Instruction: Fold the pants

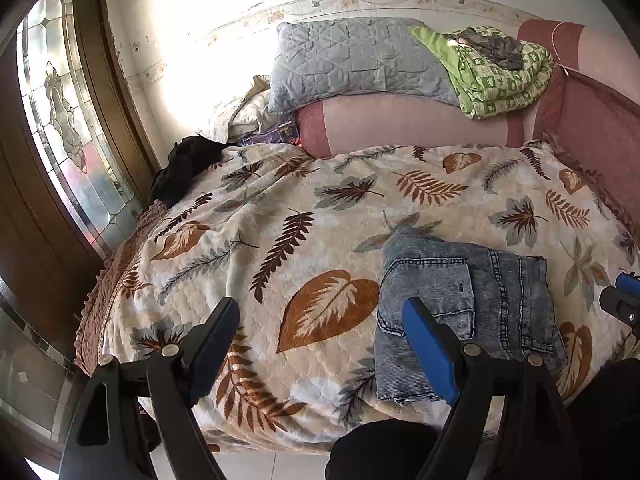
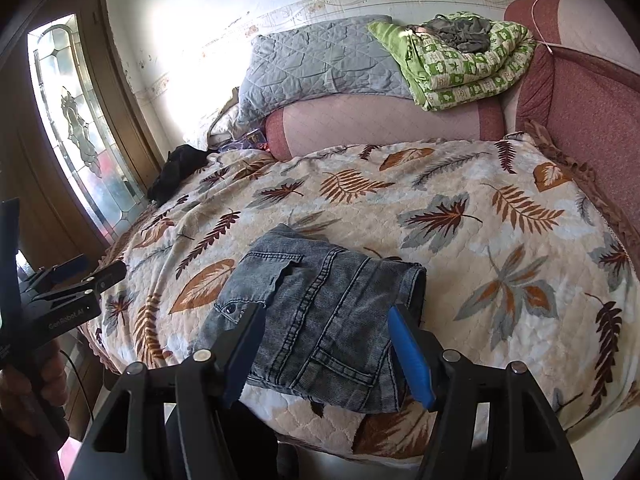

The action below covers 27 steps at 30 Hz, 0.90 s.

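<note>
Left gripper [image 1: 322, 314] fingers are held wide apart, nothing between. Right gripper [image 2: 326, 320] fingers are likewise spread, empty, above the folded denim pants [image 2: 316, 320], which are laid near the front edge of the leaf-print bedspread [image 2: 460, 216].

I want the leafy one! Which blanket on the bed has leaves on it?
The big cream bedspread under the folded jeans has brown and grey leaves. The green quilt is checked, and the grey quilt is plain.
</note>
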Motion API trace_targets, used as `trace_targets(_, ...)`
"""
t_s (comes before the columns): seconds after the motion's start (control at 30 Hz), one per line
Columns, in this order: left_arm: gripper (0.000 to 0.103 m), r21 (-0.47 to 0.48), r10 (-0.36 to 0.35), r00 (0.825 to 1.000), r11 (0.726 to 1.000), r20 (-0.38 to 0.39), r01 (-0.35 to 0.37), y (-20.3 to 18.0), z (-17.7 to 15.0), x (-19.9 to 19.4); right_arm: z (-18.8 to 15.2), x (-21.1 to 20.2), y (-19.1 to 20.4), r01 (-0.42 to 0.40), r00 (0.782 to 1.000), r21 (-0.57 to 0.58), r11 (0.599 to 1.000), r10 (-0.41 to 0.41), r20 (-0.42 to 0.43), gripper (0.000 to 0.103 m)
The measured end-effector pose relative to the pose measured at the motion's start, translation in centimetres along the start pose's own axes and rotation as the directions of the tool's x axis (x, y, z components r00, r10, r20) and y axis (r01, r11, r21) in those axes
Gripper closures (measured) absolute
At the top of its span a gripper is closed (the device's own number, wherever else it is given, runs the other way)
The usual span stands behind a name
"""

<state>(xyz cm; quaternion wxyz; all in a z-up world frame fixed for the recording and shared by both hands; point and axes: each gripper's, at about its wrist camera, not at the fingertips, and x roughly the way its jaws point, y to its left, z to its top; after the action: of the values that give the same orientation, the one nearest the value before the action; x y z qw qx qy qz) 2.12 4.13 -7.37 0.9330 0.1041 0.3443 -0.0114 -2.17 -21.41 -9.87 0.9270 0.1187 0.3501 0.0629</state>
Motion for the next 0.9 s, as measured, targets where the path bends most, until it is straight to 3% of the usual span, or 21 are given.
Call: trace_targets(0.9,0.019,0.035,-0.003,0.999,0.999,-0.042,0.005,-1.2,-0.4,2.0,-0.7,1.7,-2.0,-0.002,0.999,0.057,0.998,0.005,-0.049,0.035)
